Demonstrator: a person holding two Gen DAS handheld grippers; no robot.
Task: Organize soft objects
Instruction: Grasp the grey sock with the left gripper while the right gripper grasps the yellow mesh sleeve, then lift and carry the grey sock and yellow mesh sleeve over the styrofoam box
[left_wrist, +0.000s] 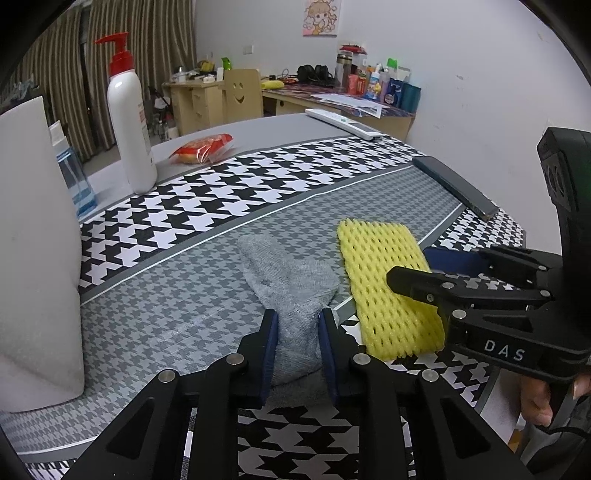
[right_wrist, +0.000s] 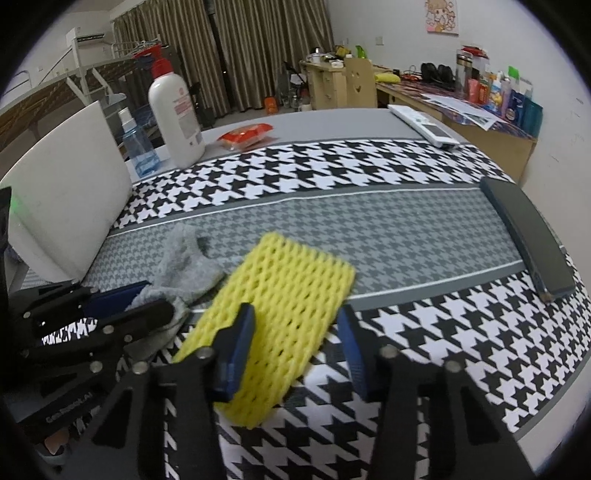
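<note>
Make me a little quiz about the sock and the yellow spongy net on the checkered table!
1. True or false: the left gripper is shut on the grey sock.
2. What colour is the pump on the white bottle?
3. The yellow foam net lies: A) on top of the sock, B) beside the sock, C) under the black case.

Key: 1 true. 2 red. 3 B; the right gripper straddles the net, and the blurred view leaves unclear whether its pads press it.
</note>
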